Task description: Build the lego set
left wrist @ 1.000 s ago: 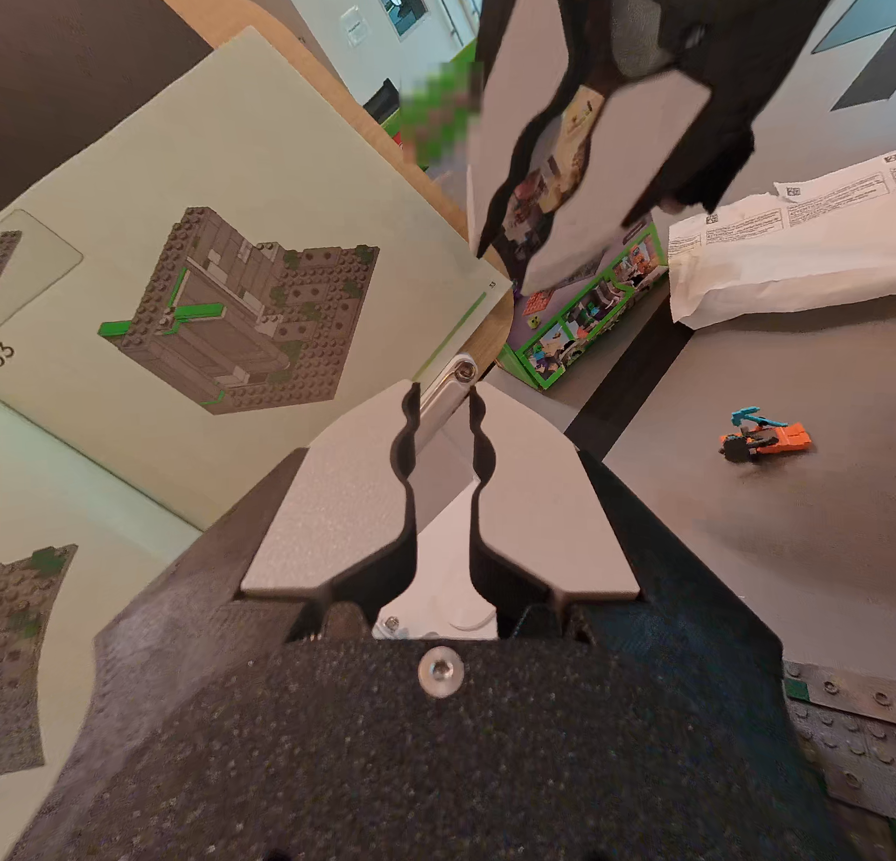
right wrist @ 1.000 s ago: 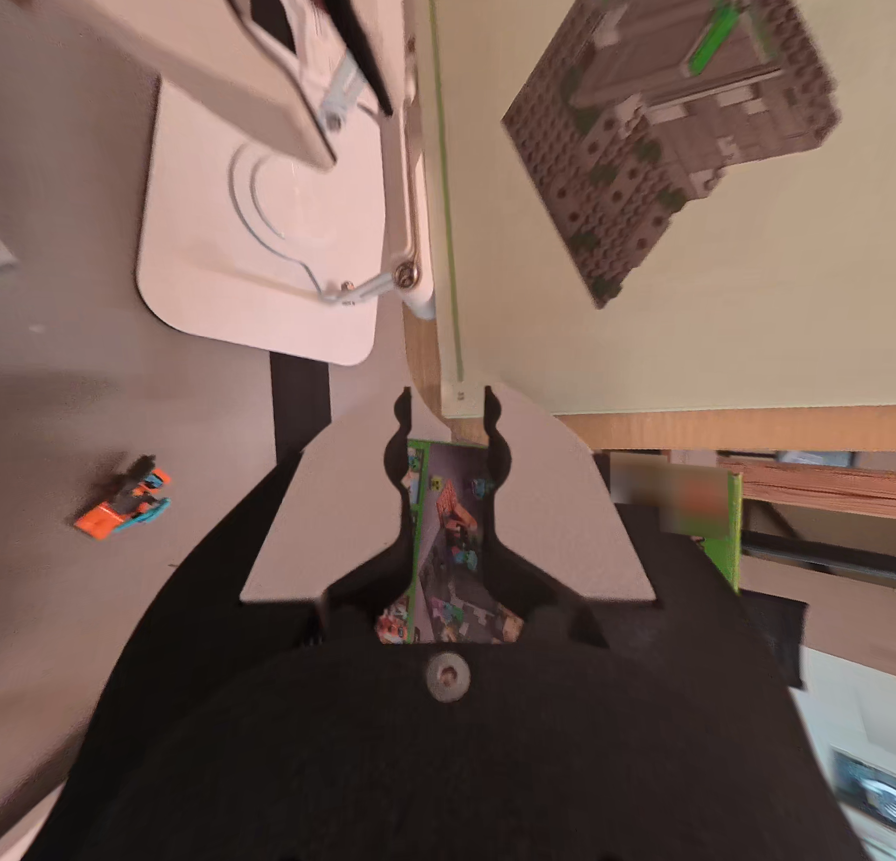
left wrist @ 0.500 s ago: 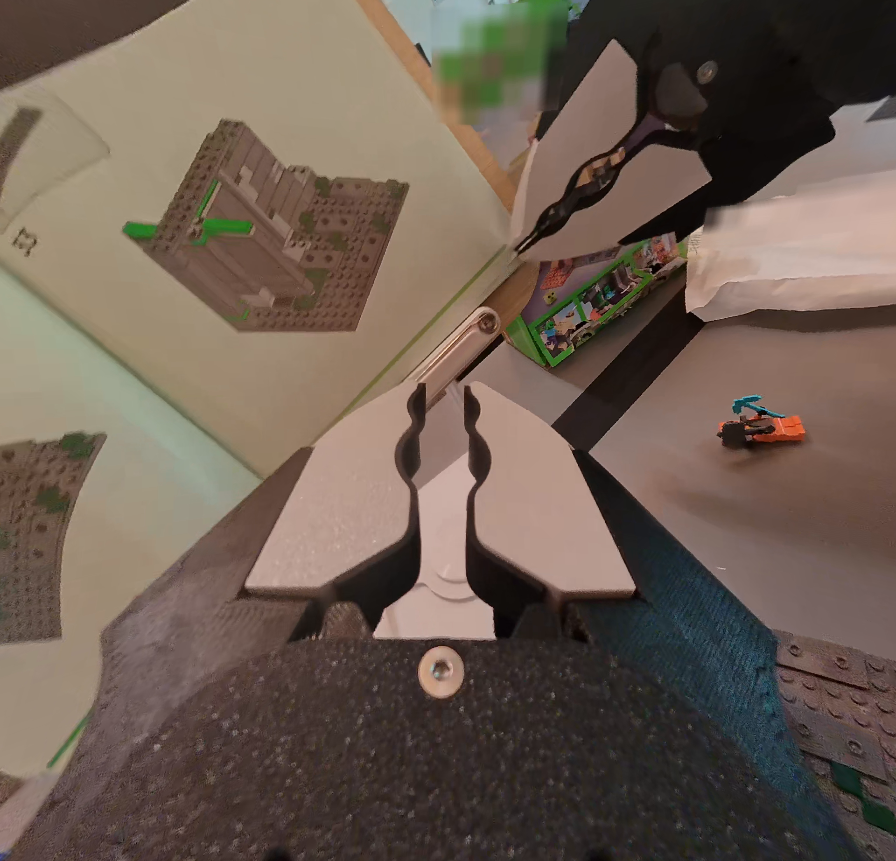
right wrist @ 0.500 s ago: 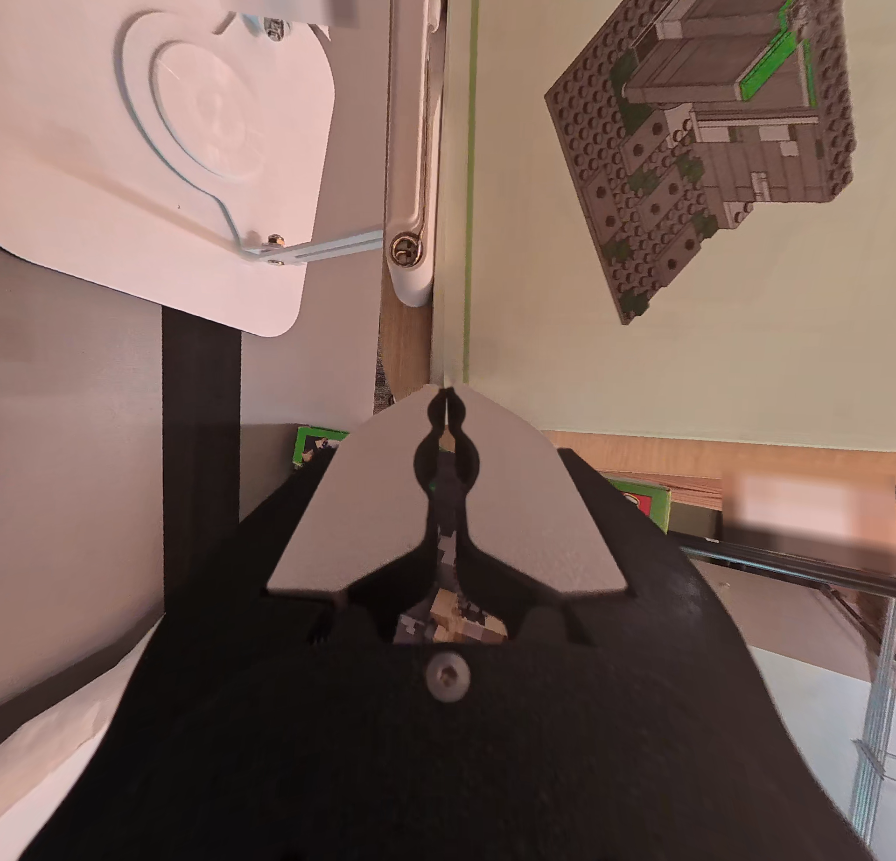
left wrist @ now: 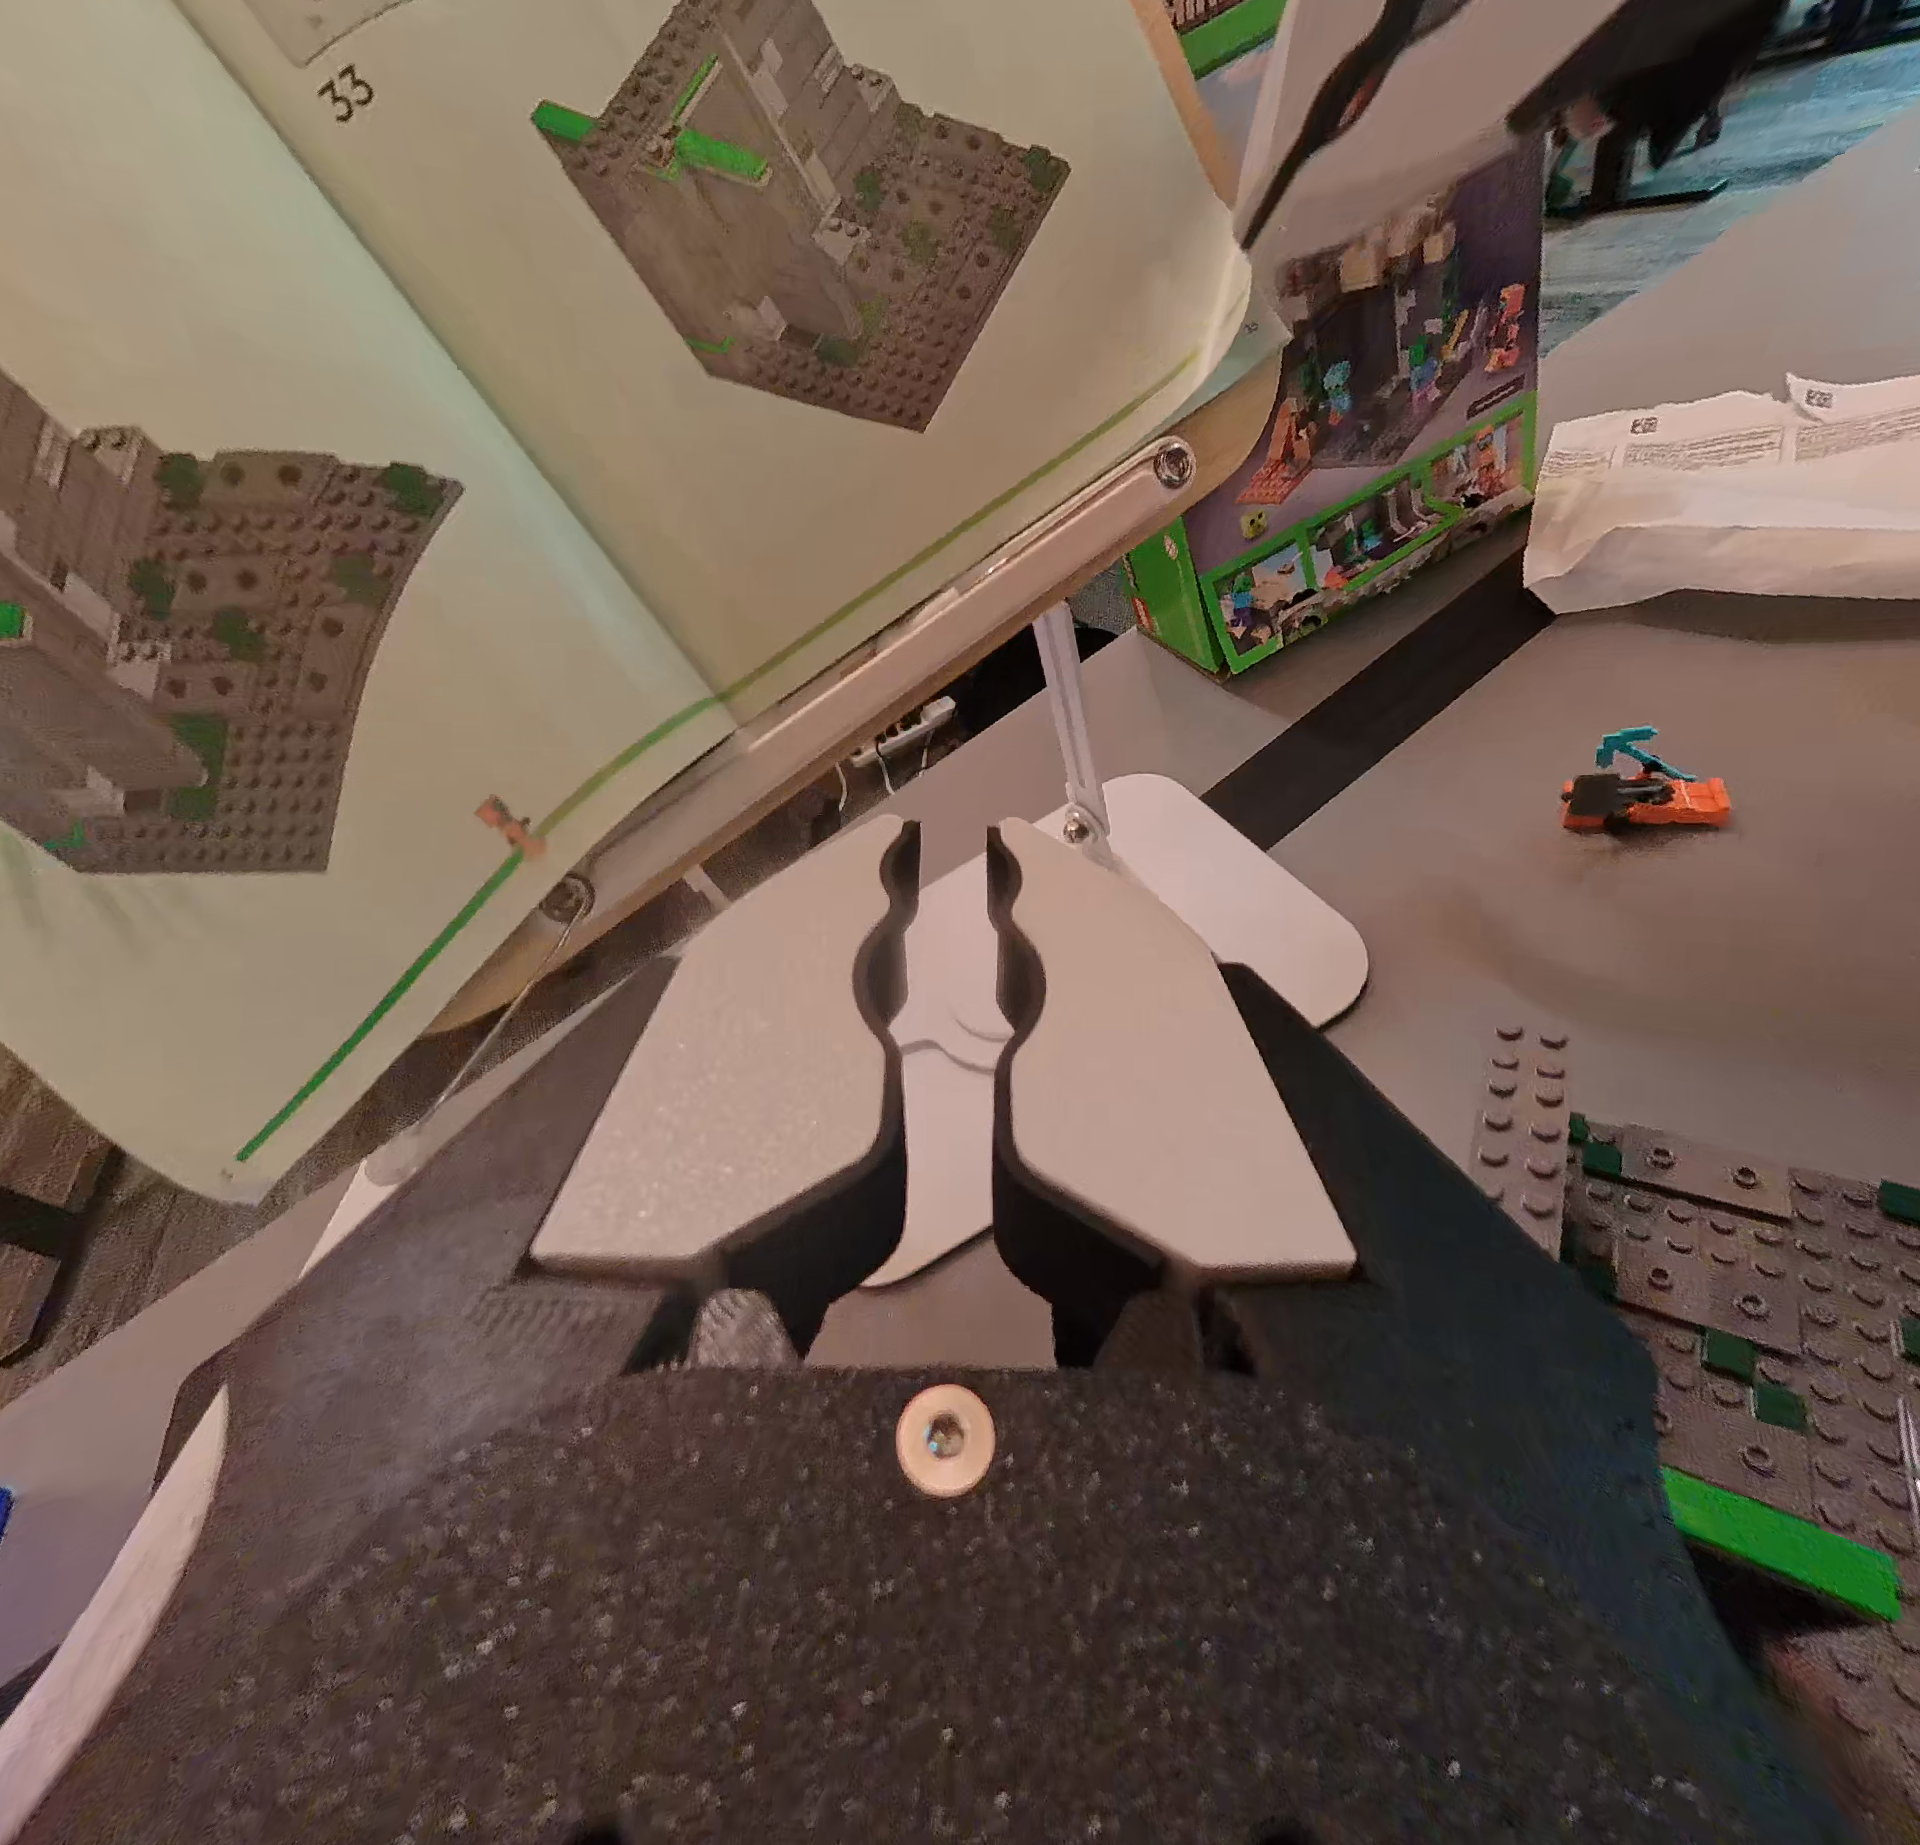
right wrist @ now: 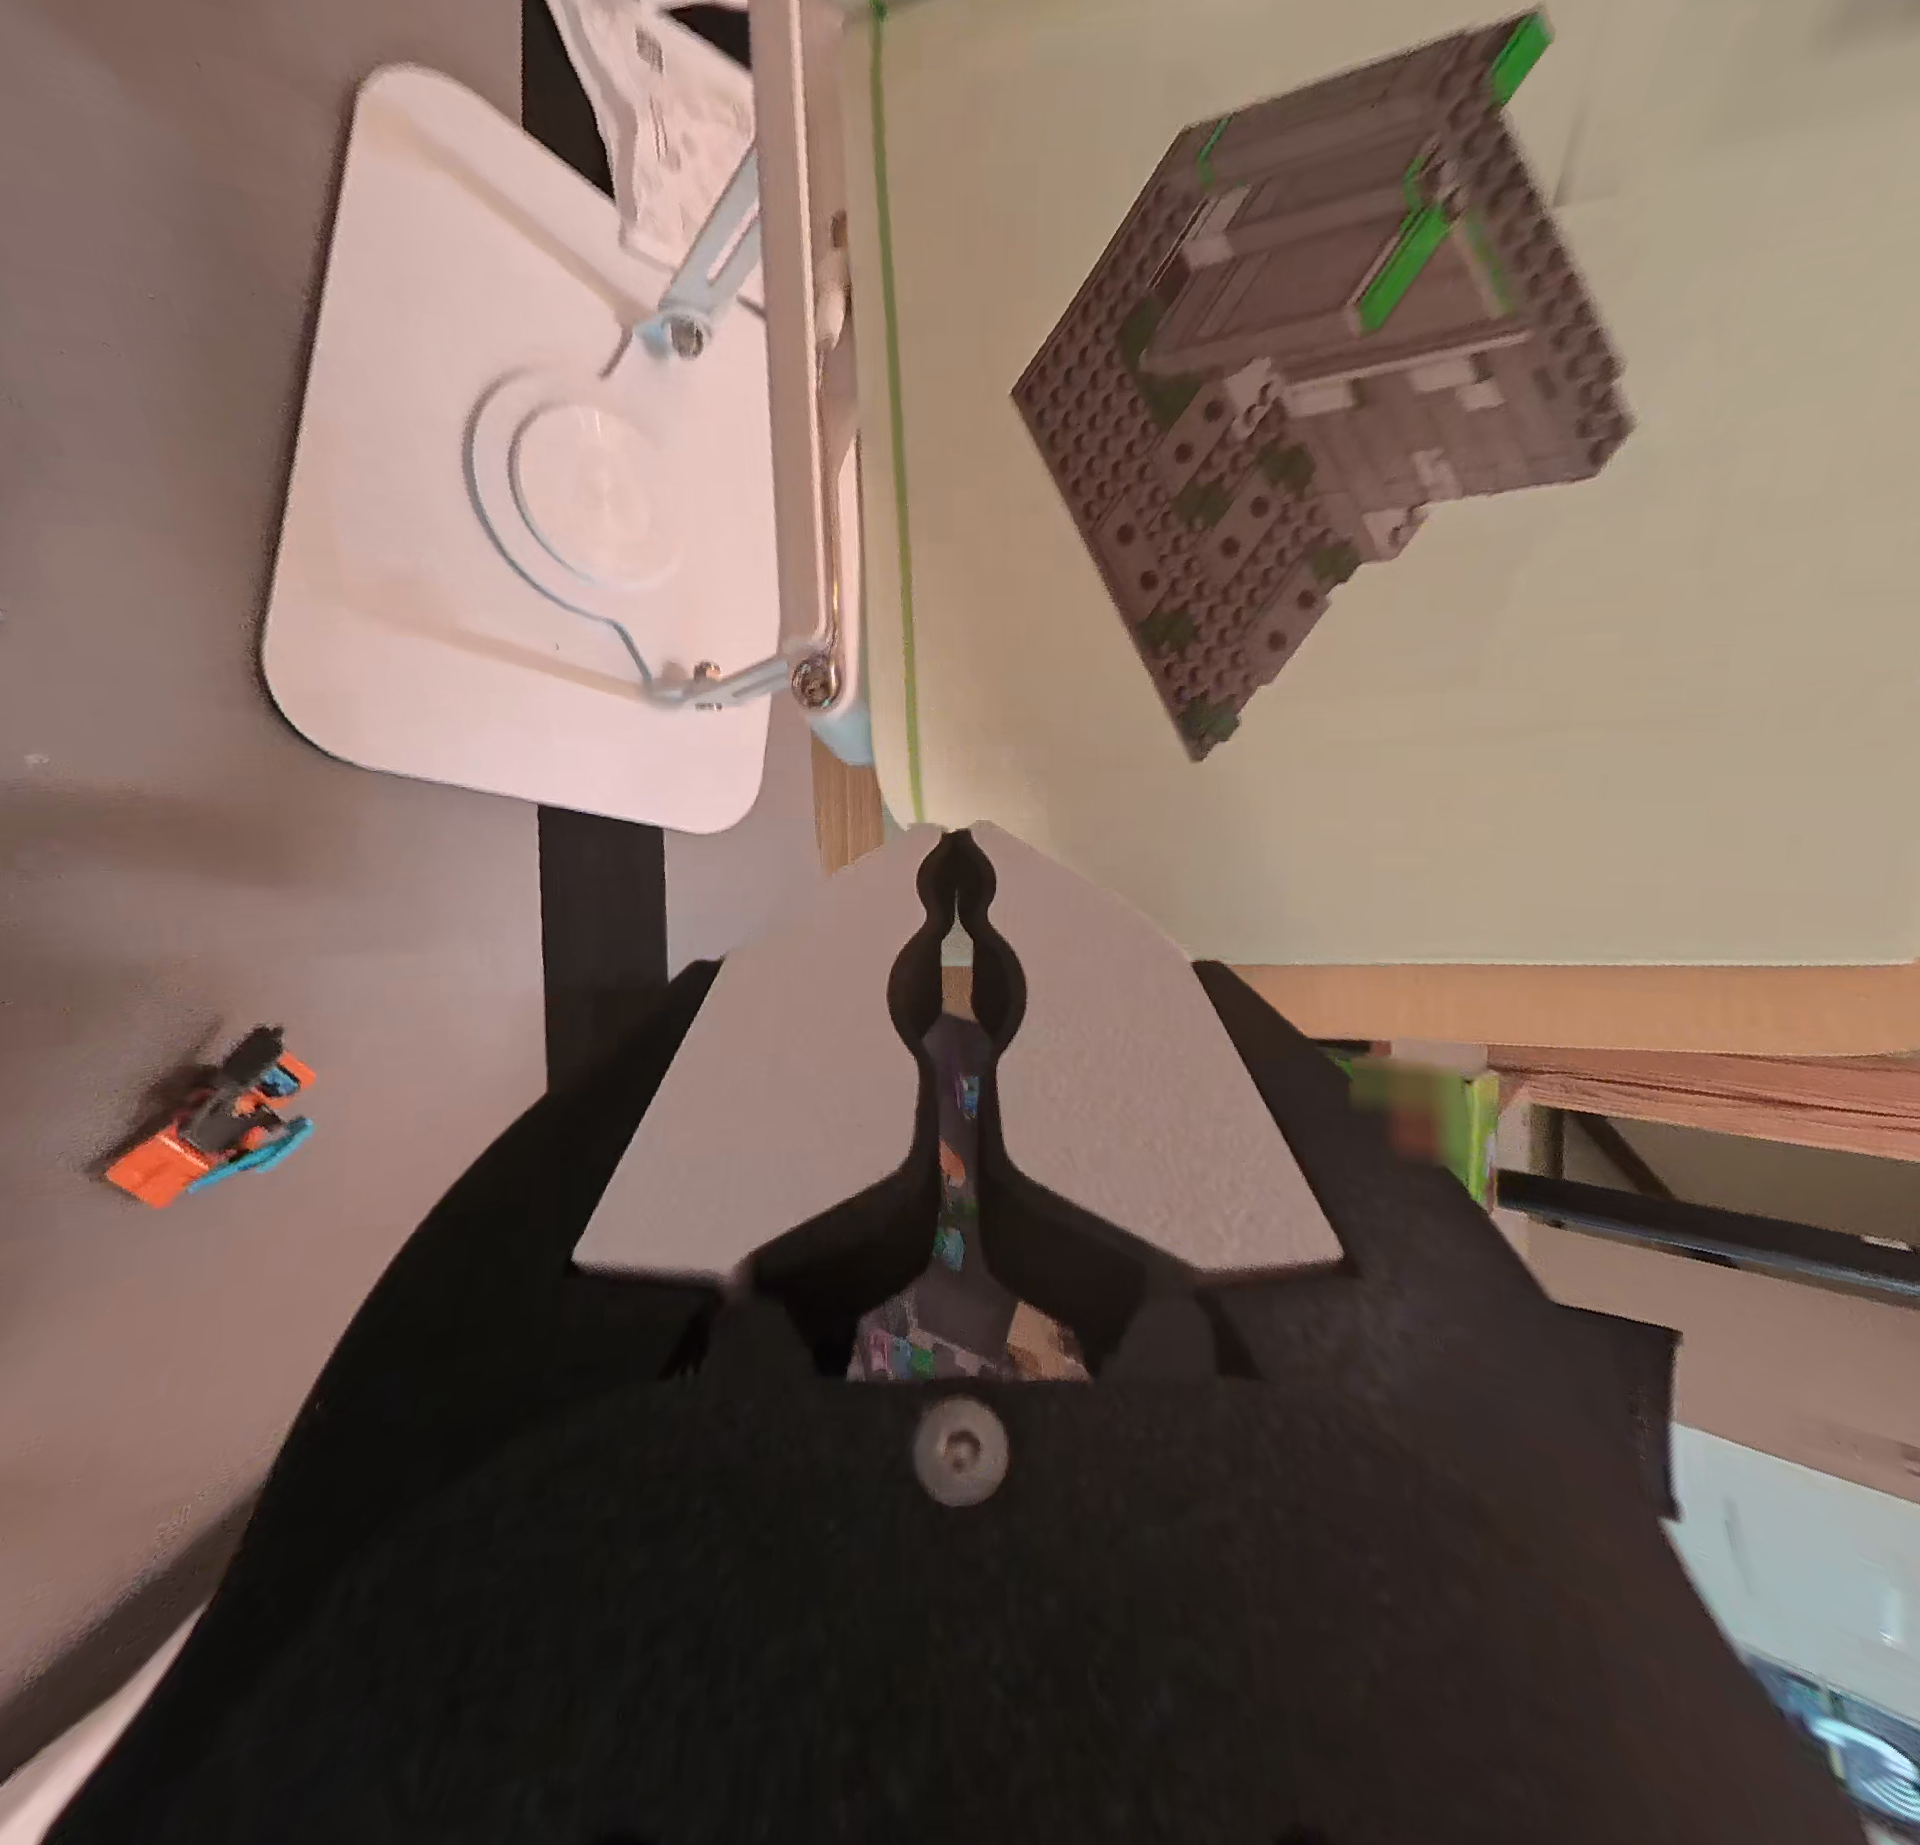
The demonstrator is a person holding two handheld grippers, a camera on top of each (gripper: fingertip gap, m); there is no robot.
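The open instruction booklet (left wrist: 395,361) rests on a tilted stand, its pages showing pictures of a grey build. My right gripper (right wrist: 956,837) is shut on the lower outer corner of the right page (right wrist: 1455,787). It also shows in the left wrist view (left wrist: 1262,216), pinching that corner. My left gripper (left wrist: 953,839) is slightly open and empty, below the booklet and above the stand's white base (left wrist: 1236,912). The grey studded lego build (left wrist: 1766,1307), with a green plate (left wrist: 1777,1561) at its edge, lies on the table to the right of my left gripper.
An orange and teal lego figure (left wrist: 1642,803) lies on the grey table; it also shows in the right wrist view (right wrist: 208,1120). The lego box (left wrist: 1382,465) stands behind the stand. A white paper bag (left wrist: 1714,507) lies at the right. The stand's base (right wrist: 499,507) sits left of the page. Spacing between my two grippers at the tips: around 15 centimetres. My right tips are about 25 centimetres from the green plate (left wrist: 1777,1561), my left tips only 15 centimetres.
My right gripper has shut on the page's corner. My left gripper has drawn back and down from the booklet, so the stand base and the build now show.
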